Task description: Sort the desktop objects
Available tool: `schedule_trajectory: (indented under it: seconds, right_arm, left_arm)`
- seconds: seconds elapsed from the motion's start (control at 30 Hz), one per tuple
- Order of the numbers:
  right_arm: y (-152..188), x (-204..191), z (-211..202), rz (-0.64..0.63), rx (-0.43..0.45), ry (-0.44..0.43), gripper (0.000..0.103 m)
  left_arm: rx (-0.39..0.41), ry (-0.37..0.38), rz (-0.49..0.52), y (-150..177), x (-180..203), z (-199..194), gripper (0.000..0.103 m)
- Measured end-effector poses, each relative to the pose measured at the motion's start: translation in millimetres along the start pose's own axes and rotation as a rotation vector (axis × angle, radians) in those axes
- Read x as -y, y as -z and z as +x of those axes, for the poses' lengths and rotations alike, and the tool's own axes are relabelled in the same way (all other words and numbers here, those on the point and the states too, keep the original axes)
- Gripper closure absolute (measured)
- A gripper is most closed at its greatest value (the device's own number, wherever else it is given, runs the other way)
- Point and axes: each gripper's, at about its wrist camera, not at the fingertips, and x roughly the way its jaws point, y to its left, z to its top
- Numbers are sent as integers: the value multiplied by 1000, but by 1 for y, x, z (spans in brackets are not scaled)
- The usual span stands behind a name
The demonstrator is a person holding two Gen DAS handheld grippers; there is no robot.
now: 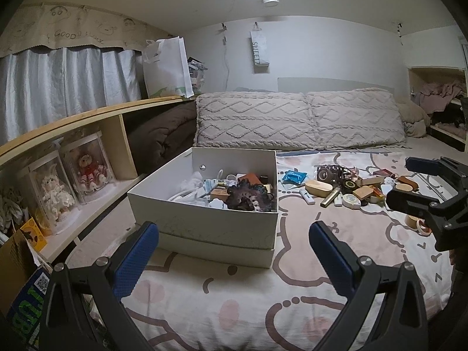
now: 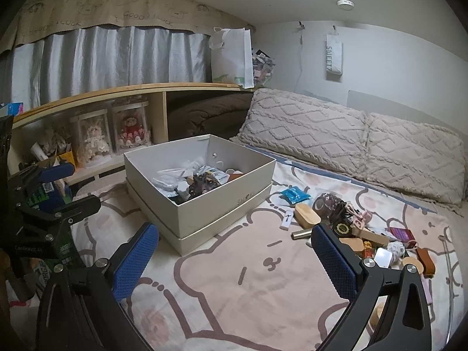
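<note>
Left wrist view looks across a bed (image 1: 234, 307) with a cartoon-print sheet toward a white box (image 1: 204, 222) sitting in its own upturned lid. The left gripper (image 1: 234, 251) hangs low over the sheet just in front of the box, its blue-padded fingers (image 1: 136, 260) wide apart with nothing between them. Inside the box lie white cables, small packets and a dark crocheted piece (image 1: 245, 196) near its right wall.

To the right of the box, a loose pile of small objects (image 1: 345, 187) is spread on the sheet: a blue packet (image 1: 294, 176), a wooden oval brush (image 1: 318, 188), a white lighter (image 1: 307, 197), a roll of patterned tape (image 1: 324, 172), a gold tube, round tins and small boxes. The right gripper (image 1: 409, 181) reaches in from the right edge, above the near side of that pile.

From the right wrist view, the right gripper (image 2: 234, 251) has its fingers (image 2: 333, 260) spread apart and empty, the right one just in front of the pile (image 2: 359, 234). The box (image 2: 201, 193) stands to the left of the pile, apart from it. The left gripper (image 2: 55, 187) shows at the left edge, fingers apart. Two textured pillows (image 2: 351, 140) lean against the wall, and a wooden shelf (image 2: 117, 93) beside the bed holds two dolls in clear cases.
</note>
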Motion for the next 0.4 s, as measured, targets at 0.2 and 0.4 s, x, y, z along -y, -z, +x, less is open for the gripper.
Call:
schedule_trajectory:
  seconds: [0.2,0.4]
  right_arm:
    - [1,-2,2,-5,-9,-5,0]
    - [2,-1,6,0,-19,-8,0]
  left_arm:
    - [-1,4,5,0,0,1,0]
    - [-4,5,8,2,1,1,0]
